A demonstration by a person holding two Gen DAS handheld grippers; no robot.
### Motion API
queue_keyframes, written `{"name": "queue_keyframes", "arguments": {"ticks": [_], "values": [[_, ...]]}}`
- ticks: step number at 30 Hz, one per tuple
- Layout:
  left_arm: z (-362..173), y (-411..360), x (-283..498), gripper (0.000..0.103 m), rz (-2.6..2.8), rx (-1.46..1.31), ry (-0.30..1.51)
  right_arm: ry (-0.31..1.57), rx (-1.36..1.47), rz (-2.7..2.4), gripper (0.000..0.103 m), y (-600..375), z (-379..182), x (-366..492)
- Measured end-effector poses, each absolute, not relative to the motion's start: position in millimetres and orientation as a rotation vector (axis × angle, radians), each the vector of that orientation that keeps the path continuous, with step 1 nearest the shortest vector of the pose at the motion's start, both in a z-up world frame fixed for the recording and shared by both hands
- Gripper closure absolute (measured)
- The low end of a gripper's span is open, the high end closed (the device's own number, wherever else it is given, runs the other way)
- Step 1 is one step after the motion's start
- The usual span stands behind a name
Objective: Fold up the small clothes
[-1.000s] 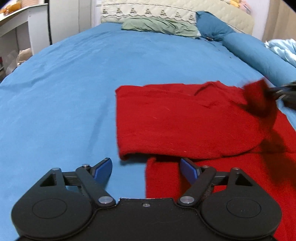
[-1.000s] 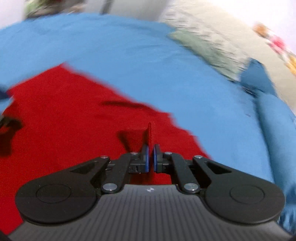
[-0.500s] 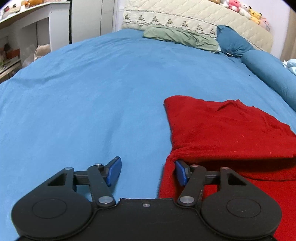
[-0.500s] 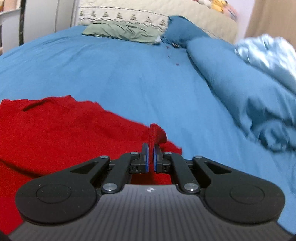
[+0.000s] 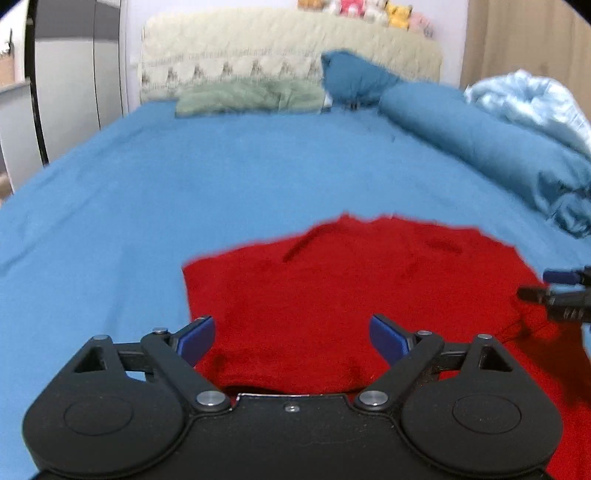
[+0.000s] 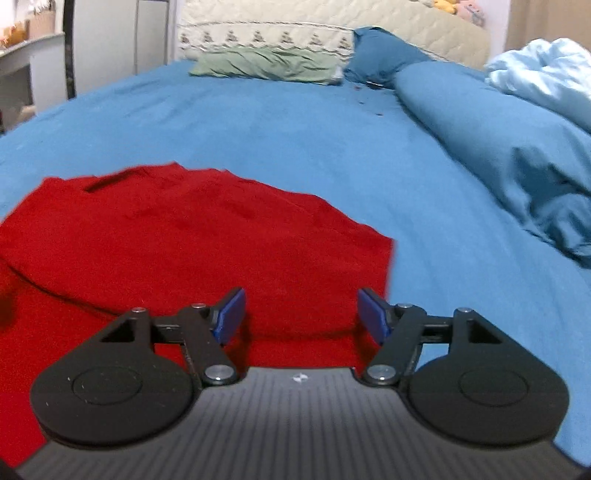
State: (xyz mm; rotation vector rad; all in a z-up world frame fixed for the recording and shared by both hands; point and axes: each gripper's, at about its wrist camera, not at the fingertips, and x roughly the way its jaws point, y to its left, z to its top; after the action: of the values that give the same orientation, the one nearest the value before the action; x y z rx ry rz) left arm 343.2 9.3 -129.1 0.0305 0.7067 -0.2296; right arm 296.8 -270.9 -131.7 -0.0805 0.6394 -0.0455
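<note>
A red knit garment point(image 5: 351, 288) lies on the blue bed sheet point(image 5: 184, 177), its sleeves folded inward over the body. It also shows in the right wrist view point(image 6: 166, 240). My left gripper point(image 5: 291, 339) is open and empty, low over the garment's left folded part. My right gripper point(image 6: 301, 315) is open and empty over the garment's right folded edge. The right gripper's fingertips point(image 5: 561, 277) show at the right edge of the left wrist view.
A green pillow point(image 6: 266, 64) and a quilted headboard point(image 6: 332, 26) stand at the far end. A rolled blue duvet point(image 6: 480, 118) and a light blue blanket point(image 6: 546, 74) lie along the right. White furniture point(image 6: 22, 66) stands at the left.
My right gripper let go of the red sleeve and opened; the sleeve now lies folded over the body. My left gripper moved right, over the garment.
</note>
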Motion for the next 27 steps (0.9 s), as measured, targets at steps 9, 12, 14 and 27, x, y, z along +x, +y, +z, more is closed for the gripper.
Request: {"name": "queue_keyframes", "arguments": {"ticks": [9, 12, 14, 27], "values": [[-157, 15, 355, 0.018, -0.197, 0.021, 0.796, 0.685, 0.078, -0.049, 0.010, -287, -160, 320], [-129, 19, 341, 0.017, -0.186, -0.002, 0.767, 0.686, 0.100, -0.039, 0.010, -290, -143, 314], [-105, 25, 321, 0.015, -0.169, 0.003, 0.747, 0.648, 0.123, -0.020, 0.010, -299, -120, 294], [-46, 81, 145, 0.004, -0.120, -0.065, 0.793, 0.730, 0.062, -0.039, 0.006, -317, -25, 95]]}}
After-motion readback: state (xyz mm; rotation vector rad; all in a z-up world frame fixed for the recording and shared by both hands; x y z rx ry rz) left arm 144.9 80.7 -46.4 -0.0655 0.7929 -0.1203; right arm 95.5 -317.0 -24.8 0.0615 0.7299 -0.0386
